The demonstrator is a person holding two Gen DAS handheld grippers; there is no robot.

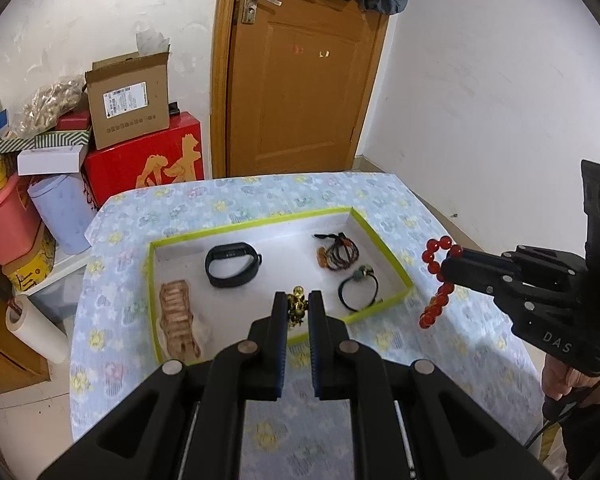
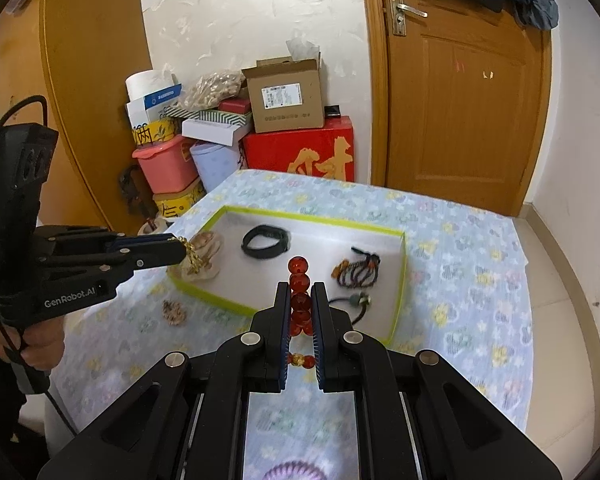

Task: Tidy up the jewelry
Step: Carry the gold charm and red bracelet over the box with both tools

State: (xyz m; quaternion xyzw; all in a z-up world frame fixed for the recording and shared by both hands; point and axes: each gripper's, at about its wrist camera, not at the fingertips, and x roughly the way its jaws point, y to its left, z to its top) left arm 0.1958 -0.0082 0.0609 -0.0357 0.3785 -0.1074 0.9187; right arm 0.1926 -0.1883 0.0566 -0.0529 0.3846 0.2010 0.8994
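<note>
Gold links catch the light in the left wrist view: the left gripper [image 1: 298,300] pinches a gold chain bracelet [image 1: 297,307] between its fingertips, above the near wall of the green-rimmed tray [image 1: 384,242]. The tray sits on a table with a floral cloth [image 1: 236,196]. Inside it lie a black fitness band [image 1: 233,265] near the middle, a wooden-link bracelet [image 1: 179,320] at the near left, a bundle of braided cords [image 1: 339,251] at the far right and a black cord with a bead [image 1: 359,289] nearer on the right. To the right of the tray, the right gripper [image 1: 448,266] clamps a red bead bracelet [image 1: 436,280], which hangs off the cloth; a hand [image 1: 564,376] grips its handle.

From the right wrist, the red bead bracelet [image 2: 300,300] stands upright between the closed-in fingers of the right gripper [image 2: 301,292], a few beads rising past the tips. The tray [image 2: 396,296] lies beyond, holding the band [image 2: 266,242], the cords [image 2: 356,268] and the beaded cord [image 2: 354,303]. At the left, the left gripper [image 2: 182,250] holds the gold chain [image 2: 191,256], dangling over the tray's left corner. A small brownish piece [image 2: 174,311], too blurred to identify, lies on the cloth just outside the tray's near-left wall.
</note>
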